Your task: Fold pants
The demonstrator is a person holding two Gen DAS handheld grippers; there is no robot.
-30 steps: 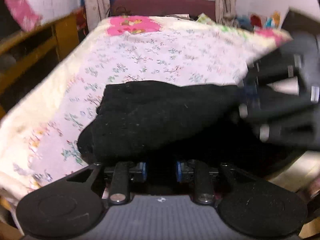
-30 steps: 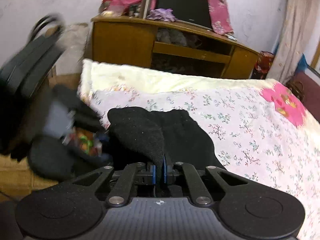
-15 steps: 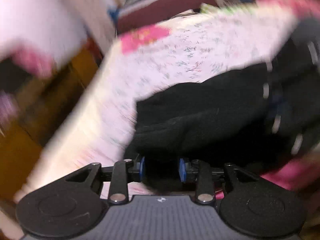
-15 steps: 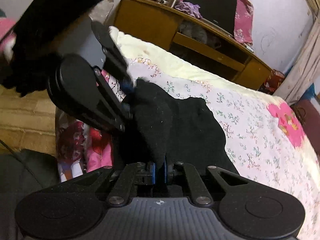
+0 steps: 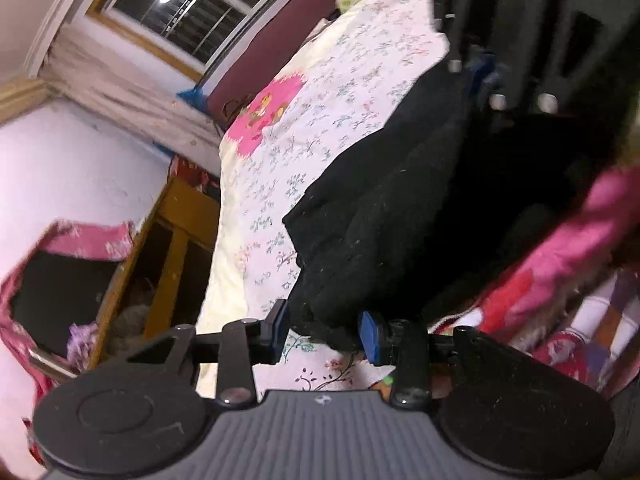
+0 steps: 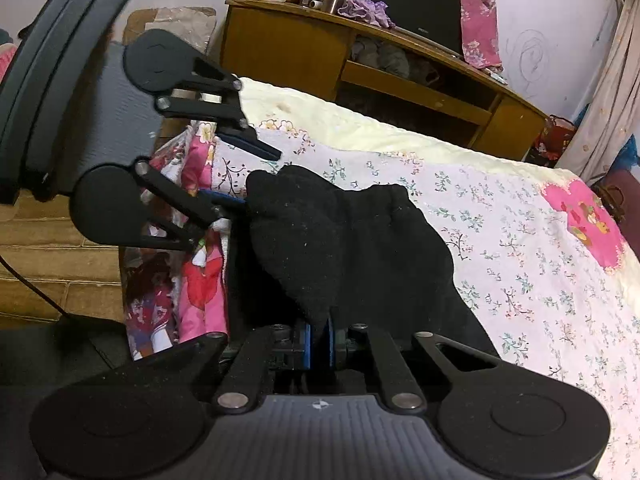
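A: Where are the pants?

B: Near edge of the bed, bunched. The right hand-held gripper pinches a fold tight; the left hand-held gripper gapes around the other corner, not yet clamped.

A: Advice?

B: Clamp first, I'd say, then lift both corners level. Beyond: cabinet, curtains.

You won't find any readable text, brand or number here. The scribble on the wall spells nothing legible.
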